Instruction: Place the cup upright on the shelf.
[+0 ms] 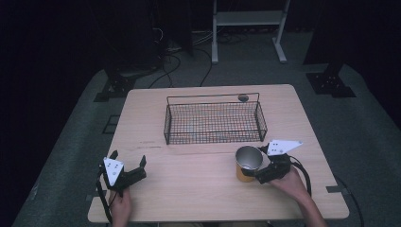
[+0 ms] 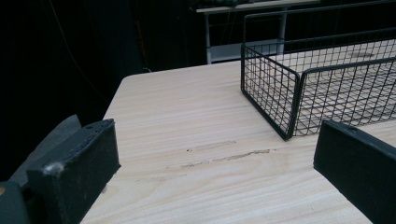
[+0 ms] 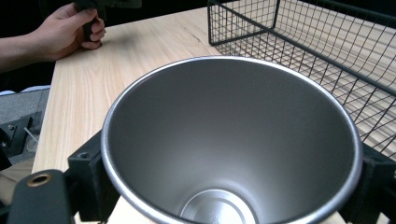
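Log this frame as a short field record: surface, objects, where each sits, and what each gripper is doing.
surface: wooden table
basket: black wire basket, empty, toward the far side of the table
cup: metal cup, upright, open top, empty inside, in front of the basket's right end
right gripper: right gripper, jaws closed on either side of the cup
left gripper: left gripper, jaws apart, nothing between them, near the table's front left
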Available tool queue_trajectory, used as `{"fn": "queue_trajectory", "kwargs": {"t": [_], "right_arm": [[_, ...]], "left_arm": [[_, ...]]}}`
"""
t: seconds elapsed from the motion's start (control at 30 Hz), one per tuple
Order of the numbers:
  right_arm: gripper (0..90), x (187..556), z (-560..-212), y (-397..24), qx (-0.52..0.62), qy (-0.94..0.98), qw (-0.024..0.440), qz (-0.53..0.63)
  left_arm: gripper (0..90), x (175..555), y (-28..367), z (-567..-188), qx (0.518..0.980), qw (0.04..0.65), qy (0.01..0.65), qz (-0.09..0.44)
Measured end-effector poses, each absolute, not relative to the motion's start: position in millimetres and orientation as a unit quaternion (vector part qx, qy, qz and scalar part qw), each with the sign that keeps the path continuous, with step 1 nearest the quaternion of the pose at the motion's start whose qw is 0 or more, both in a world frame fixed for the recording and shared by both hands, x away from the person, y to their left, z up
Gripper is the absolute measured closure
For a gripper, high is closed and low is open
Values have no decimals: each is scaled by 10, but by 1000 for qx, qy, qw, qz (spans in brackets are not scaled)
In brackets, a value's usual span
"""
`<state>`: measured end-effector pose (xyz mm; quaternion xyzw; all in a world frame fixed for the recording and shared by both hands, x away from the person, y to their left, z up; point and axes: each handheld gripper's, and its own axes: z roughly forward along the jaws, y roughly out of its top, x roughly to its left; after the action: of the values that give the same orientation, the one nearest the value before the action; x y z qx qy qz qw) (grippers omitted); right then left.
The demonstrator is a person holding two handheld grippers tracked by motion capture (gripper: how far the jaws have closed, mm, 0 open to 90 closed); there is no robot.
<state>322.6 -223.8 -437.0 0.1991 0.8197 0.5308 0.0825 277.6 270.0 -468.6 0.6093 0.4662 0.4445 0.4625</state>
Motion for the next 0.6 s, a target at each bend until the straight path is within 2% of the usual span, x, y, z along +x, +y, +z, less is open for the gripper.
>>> {"fn": "queue_trajectory", "kwargs": {"t": [0.6], "right_arm": [[127,3366,-4097,-2219,193,816,71,541]], "left_arm": [[0,2777,2706,-4686,608,464,467,443]]}}
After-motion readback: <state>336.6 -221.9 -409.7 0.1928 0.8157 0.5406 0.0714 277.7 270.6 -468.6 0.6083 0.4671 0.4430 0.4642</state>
